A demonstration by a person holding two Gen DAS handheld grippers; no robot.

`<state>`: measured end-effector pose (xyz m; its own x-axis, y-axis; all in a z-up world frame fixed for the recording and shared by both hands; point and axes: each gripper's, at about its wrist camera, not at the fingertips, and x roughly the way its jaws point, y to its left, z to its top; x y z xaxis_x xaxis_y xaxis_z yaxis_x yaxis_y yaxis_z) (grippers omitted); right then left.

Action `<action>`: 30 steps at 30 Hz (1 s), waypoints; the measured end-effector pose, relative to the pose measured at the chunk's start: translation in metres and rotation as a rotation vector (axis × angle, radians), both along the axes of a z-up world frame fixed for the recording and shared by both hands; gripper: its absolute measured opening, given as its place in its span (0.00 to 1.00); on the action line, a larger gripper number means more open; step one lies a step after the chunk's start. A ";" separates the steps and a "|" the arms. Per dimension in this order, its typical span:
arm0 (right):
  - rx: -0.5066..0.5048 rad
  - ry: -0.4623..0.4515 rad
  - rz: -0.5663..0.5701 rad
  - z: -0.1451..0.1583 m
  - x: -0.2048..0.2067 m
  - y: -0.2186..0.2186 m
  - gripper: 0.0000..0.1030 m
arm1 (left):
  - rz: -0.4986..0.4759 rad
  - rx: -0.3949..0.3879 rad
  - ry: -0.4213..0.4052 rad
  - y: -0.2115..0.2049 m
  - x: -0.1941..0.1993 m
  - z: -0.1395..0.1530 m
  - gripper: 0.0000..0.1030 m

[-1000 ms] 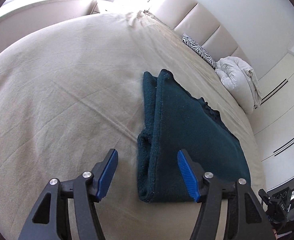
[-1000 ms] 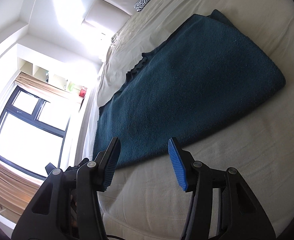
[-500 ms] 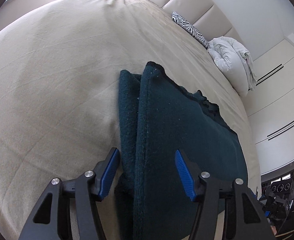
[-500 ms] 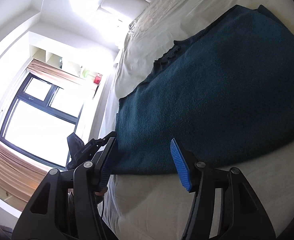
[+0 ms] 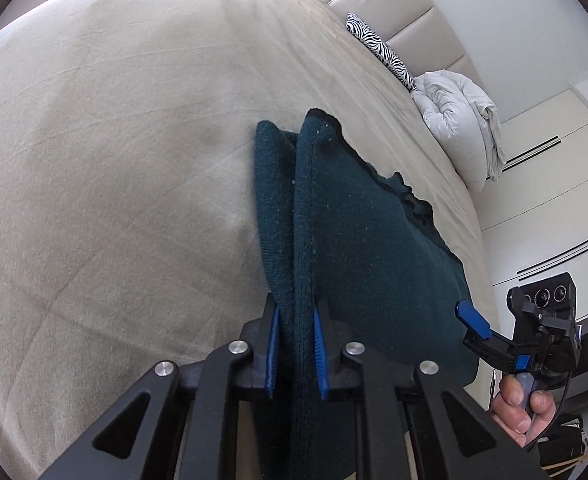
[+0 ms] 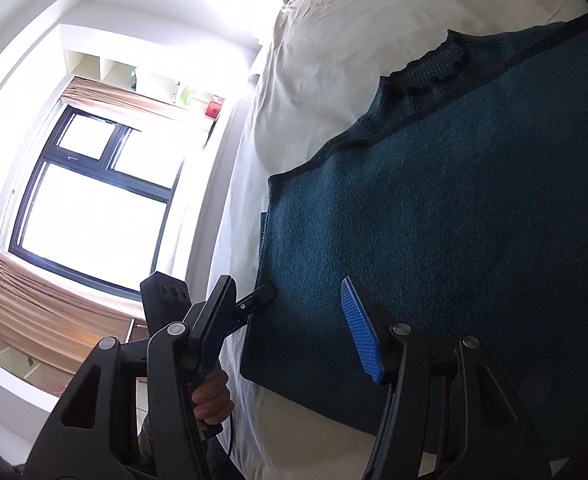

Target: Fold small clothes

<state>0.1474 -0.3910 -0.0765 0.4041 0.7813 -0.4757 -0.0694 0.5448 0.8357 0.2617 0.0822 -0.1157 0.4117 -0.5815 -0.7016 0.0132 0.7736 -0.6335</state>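
A dark teal knitted sweater [image 5: 358, 232] lies folded on the beige bed [image 5: 113, 168]. My left gripper [image 5: 296, 354] is shut on the sweater's near folded edge, with both blue pads pressed against the fabric. In the right wrist view the sweater [image 6: 454, 200] fills the right side, collar toward the top. My right gripper [image 6: 289, 332] is open, with its jaws on either side of the sweater's near corner. The right gripper also shows in the left wrist view [image 5: 494, 332] at the sweater's right edge.
A zebra-print pillow [image 5: 378, 52] and a white bundled duvet [image 5: 458, 120] lie at the bed's far right by the padded headboard. White wardrobe doors [image 5: 554, 184] stand on the right. A window [image 6: 93, 200] and shelves are left of the bed.
My left gripper moved forward onto the sweater's near edge and shut on it. My right gripper moved in until its open jaws sit on either side of the sweater's corner.
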 end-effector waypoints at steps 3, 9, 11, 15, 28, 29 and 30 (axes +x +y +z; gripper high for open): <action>0.006 0.004 0.058 0.000 0.027 0.024 0.53 | 0.005 -0.006 -0.007 0.001 -0.001 0.001 0.13; -0.072 0.124 0.086 -0.048 0.071 0.050 0.50 | 0.005 0.000 -0.017 0.002 -0.003 0.003 0.12; -0.074 0.097 0.075 -0.049 0.074 0.051 0.49 | 0.004 0.013 -0.024 0.000 -0.002 0.006 0.11; -0.091 0.093 0.093 -0.044 0.077 0.051 0.51 | -0.004 0.026 -0.051 -0.010 -0.005 0.024 0.11; 0.332 0.120 -0.077 -0.029 0.079 -0.089 0.69 | -0.237 0.009 -0.192 -0.175 0.001 0.093 0.10; 0.349 0.121 -0.082 -0.030 0.077 -0.099 0.70 | -0.246 -0.011 -0.176 -0.190 0.005 0.084 0.10; 0.356 0.123 -0.080 -0.031 0.079 -0.106 0.71 | -0.254 -0.023 -0.157 -0.204 0.008 0.073 0.10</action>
<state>0.2260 -0.4972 -0.1074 0.4273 0.8747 -0.2286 0.0740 0.2182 0.9731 0.2694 -0.1221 -0.0426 0.3536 -0.6950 -0.6261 0.3036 0.7183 -0.6260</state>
